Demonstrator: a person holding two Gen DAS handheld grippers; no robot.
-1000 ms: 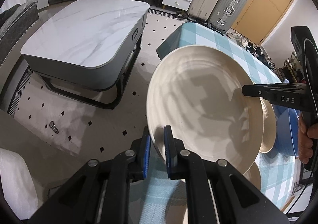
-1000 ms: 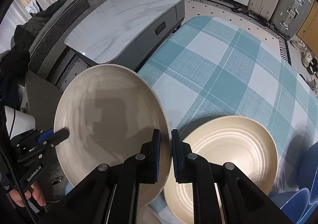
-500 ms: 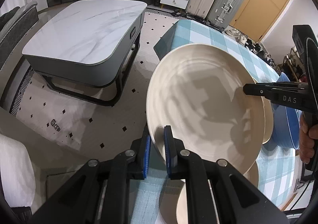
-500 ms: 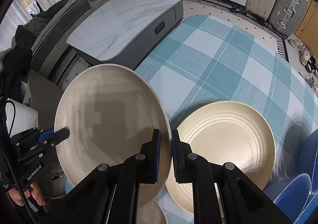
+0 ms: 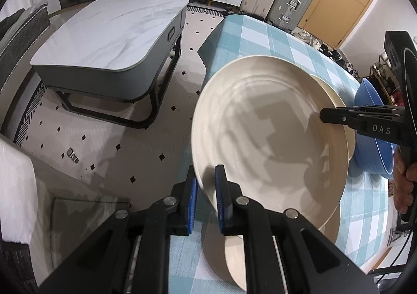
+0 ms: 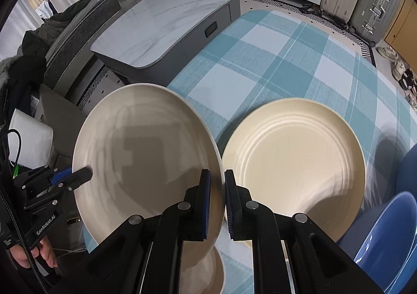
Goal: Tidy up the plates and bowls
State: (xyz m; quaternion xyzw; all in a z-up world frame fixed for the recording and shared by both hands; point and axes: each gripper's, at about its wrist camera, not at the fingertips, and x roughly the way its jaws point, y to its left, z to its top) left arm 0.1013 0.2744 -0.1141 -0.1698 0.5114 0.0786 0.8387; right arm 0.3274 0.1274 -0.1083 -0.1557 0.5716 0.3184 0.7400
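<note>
Right wrist view: cream plate [image 6: 146, 153] rim clamped between both grippers, right gripper [image 6: 217, 189] and left gripper [image 6: 86, 172].

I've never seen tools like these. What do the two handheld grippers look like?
Both are matte black with angular linked arms, silver pivot bolts and blue pads inside the fingers. The left gripper carries white "GenRobot.AI" lettering and a black cable; the right gripper is marked "DAS". No sleeves show.

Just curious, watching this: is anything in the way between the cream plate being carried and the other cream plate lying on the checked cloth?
Nothing visible. The carried plate, pinched at opposite rims by the left gripper and right gripper, hangs beside the resting plate, whose top is bare. The blue bowl sits on its far side.
</note>
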